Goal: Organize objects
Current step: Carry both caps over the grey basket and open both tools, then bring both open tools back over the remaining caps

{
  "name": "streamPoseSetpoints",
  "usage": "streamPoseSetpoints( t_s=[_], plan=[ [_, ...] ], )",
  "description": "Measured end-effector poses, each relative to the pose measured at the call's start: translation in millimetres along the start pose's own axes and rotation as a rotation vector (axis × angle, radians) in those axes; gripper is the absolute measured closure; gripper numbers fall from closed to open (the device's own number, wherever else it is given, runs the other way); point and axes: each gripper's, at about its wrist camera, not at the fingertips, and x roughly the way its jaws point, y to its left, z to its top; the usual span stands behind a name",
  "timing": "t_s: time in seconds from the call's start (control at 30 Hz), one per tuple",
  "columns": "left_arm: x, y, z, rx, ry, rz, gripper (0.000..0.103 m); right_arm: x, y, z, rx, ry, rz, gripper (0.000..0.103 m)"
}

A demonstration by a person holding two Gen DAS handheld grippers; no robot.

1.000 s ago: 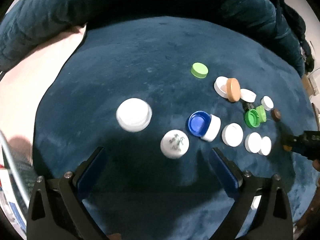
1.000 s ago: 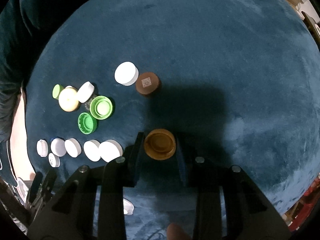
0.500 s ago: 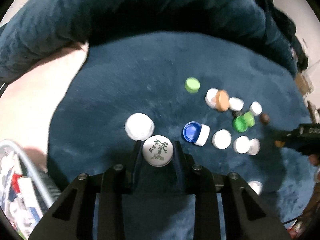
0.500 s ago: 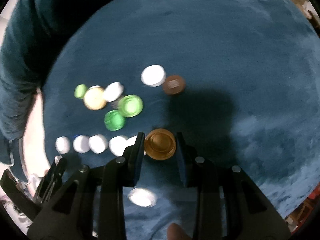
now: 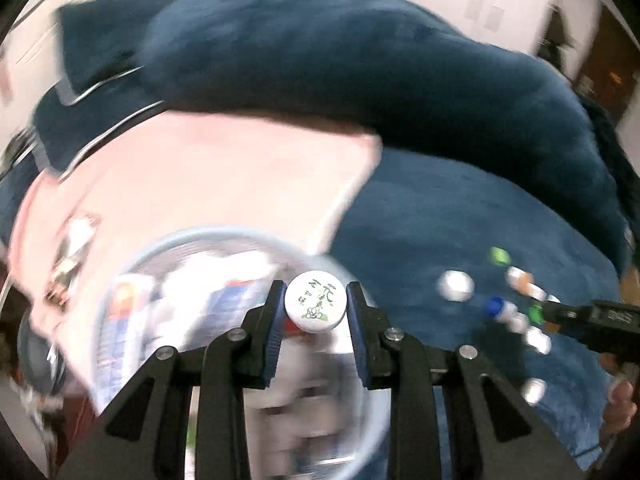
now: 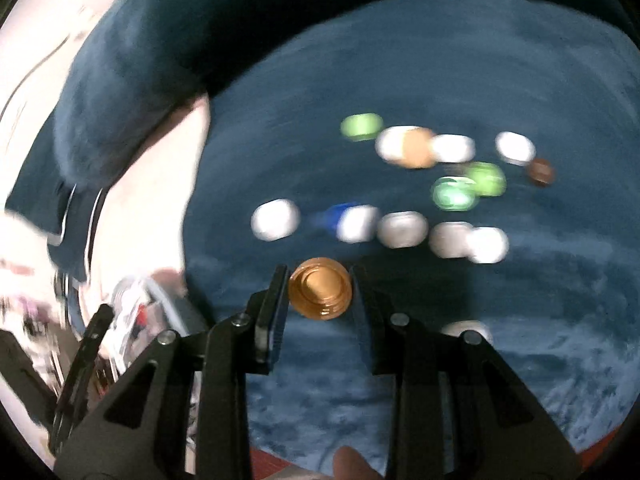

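Observation:
My left gripper (image 5: 315, 307) is shut on a white cap with green printed characters (image 5: 315, 306); it hangs over the rim of a round clear bin (image 5: 240, 236) left of the blue cloth. My right gripper (image 6: 320, 289) is shut on an orange-brown cap (image 6: 320, 288), held above the blue cloth (image 6: 440, 60). Several loose caps lie blurred on that cloth: white ones (image 6: 276, 219), a blue one (image 6: 340, 216), green ones (image 6: 454, 194), a tan one (image 6: 416, 147) and a brown one (image 6: 541, 172). The right gripper's body (image 5: 600, 320) shows at the left wrist view's right edge.
A dark blue cushion (image 5: 360, 60) lies behind the cloth. A pale pink surface (image 5: 200, 172) lies between cushion and bin. The bin holds blurred packaging (image 5: 240, 300). A fingertip (image 6: 348, 464) shows at the right wrist view's bottom edge.
The left gripper shut on the printed white cap, lifted it and swung left to over the bin. The right gripper kept its orange-brown cap, rose and swung left across the caps.

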Motion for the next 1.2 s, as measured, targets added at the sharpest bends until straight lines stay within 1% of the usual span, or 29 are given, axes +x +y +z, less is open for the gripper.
streamPoseSetpoints(
  t_s=[0.03,0.13,0.17,0.23,0.3,0.4,0.43,0.47,0.5,0.53,0.57,0.6,0.63,0.73,0.8,0.97,1.07,1.2],
  plan=[
    [-2,24,-1,-0.054,0.000,0.021,0.073,3,18,-4,-0.041,0.004,0.014,0.072],
    [-8,66,-5,-0.157,-0.003,0.048,0.073,14,75,-21,-0.172,0.021,0.063,0.072],
    [-11,76,-8,-0.178,-0.005,0.056,0.073,18,100,-30,-0.229,0.026,0.084,0.072],
    [-14,94,-12,-0.197,-0.001,0.067,0.073,23,133,-39,-0.308,0.034,0.112,0.072],
    [-16,99,-17,-0.195,0.008,0.068,0.073,27,167,-52,-0.386,0.044,0.153,0.072],
    [-15,102,-20,-0.184,0.022,0.054,0.073,40,194,-62,-0.455,0.067,0.202,0.071],
    [-14,102,-21,-0.182,0.028,0.050,0.070,45,199,-64,-0.467,0.078,0.212,0.071],
    [-14,103,-21,-0.182,0.032,0.048,0.051,49,203,-66,-0.478,0.092,0.224,0.069],
    [-15,103,-21,-0.184,0.031,0.046,0.037,50,204,-68,-0.479,0.094,0.229,0.058],
    [-15,104,-21,-0.191,0.029,0.046,0.010,50,204,-68,-0.477,0.090,0.234,0.048],
    [-17,105,-20,-0.197,0.018,0.046,0.000,48,202,-68,-0.472,0.083,0.241,0.025],
    [-20,104,-19,-0.200,0.006,0.050,0.001,46,198,-66,-0.457,0.066,0.255,0.007],
    [-20,103,-17,-0.194,0.002,0.071,0.001,43,193,-64,-0.445,0.055,0.261,0.003],
    [-18,96,-16,-0.158,-0.002,0.117,0.001,39,182,-58,-0.409,0.037,0.245,0.002],
    [-14,91,-17,-0.141,0.000,0.127,0.001,39,171,-54,-0.385,0.041,0.220,0.002],
    [-4,79,-21,-0.114,0.033,0.126,0.001,45,146,-45,-0.359,0.059,0.137,0.000],
    [-3,69,-20,-0.096,0.032,0.128,0.001,48,131,-41,-0.353,0.061,0.090,0.000],
    [-4,56,-19,-0.076,0.027,0.123,0.001,47,117,-37,-0.340,0.067,0.072,0.000]
  ],
)
